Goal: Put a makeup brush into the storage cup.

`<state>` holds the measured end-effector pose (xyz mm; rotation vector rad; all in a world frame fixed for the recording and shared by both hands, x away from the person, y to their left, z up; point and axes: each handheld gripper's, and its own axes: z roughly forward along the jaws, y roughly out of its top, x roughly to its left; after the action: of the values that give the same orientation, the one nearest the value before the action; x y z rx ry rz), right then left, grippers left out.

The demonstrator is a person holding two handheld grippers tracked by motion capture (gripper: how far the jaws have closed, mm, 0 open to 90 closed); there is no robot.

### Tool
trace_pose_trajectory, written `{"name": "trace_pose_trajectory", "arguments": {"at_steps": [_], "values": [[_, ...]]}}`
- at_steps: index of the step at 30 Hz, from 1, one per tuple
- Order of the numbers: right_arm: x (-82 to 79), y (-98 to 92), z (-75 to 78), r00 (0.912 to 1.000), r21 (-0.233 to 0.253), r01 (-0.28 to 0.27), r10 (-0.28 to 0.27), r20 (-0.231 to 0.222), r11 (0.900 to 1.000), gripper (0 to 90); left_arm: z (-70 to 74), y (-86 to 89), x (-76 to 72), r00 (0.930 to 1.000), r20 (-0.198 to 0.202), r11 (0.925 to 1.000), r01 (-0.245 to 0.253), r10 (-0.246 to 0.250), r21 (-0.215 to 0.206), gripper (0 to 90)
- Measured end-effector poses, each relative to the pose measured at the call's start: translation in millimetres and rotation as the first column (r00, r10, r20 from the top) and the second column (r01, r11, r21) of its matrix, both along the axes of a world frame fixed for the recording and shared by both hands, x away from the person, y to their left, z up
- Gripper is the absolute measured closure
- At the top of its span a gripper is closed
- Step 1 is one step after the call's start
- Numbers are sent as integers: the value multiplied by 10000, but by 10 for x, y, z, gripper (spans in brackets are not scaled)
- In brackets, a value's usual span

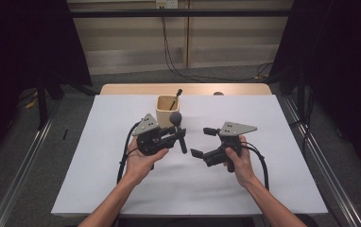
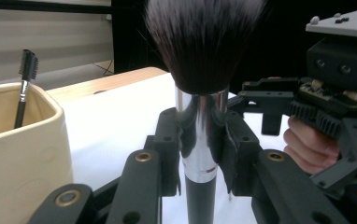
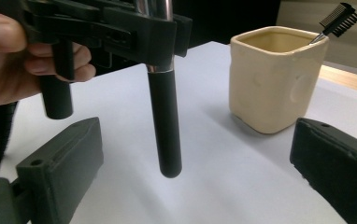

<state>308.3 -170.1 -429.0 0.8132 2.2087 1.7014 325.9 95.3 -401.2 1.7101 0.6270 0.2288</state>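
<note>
1. The left gripper clamps the fluffy, dark-bristled makeup brush with a chrome ferrule and black round handle by the ferrule. It holds the brush upright in the air, bristles up, just in front of the cream square ceramic cup.
2. The right gripper stands wide apart, holding nothing, to the right of the cup and near the brush's hanging handle.
3. Risk, as I judge it: the jaws pinch smooth, polished metal, so the brush may slip down or swivel if the grip eases or the hand jolts.
4. Risk: if the right gripper closes on the handle off-centre, it may pry the brush sideways out of the left jaws and drop it onto the white table cover.
5. Risk: the cup is close to the brush, so a swing of either gripper could knock it or tip it, spilling the slim black-handled comb-headed brow brush standing inside it.
6. Risk: pushing the big brush into the cup bristles first would crush them against the brow brush.
7. Count: two grippers, one large makeup brush, one cup, one brow brush in the cup.
</note>
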Motion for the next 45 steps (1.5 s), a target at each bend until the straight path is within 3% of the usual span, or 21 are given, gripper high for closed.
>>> {"name": "trace_pose_trajectory", "arguments": {"at_steps": [6, 10, 14, 19, 25, 34, 45], "values": [[-27, -124, 75, 9973, 178, 678, -683, 265, 9975, 23, 30, 105, 23, 9997, 5, 9997, -247, 247, -20, 710], [-62, -195, 38, 9882, -185, 1527, -1524, 182, 9881, 12, 40, 178, 28, 9990, 46, 9990, -437, 437, -38, 710], [-106, -277, -13, 9750, -150, 2195, -2188, 386, 9755, 16, 57, 232, 49, 9984, 42, 9984, -564, 564, -80, 710], [-169, -364, -29, 9669, 1, 2499, -2496, 526, 9683, 12, 85, 299, 67, 9981, -54, 9980, -616, 615, -126, 710], [-266, -473, -71, 9506, 259, 3022, -3033, 666, 9529, 15, 99, 367, 87, 9976, -138, 9976, -684, 683, -76, 710], [-419, -623, -115, 9379, 104, 3371, -3368, 832, 9414, 17, 124, 462, 126, 9958, -174, 9959, -902, 902, 26, 710], [-578, -816, -161, 9225, -59, 3807, -3793, 716, 9247, 16, 219, 583, 165, 9938, -130, 9939, -1103, 1103, 47, 710]]}}
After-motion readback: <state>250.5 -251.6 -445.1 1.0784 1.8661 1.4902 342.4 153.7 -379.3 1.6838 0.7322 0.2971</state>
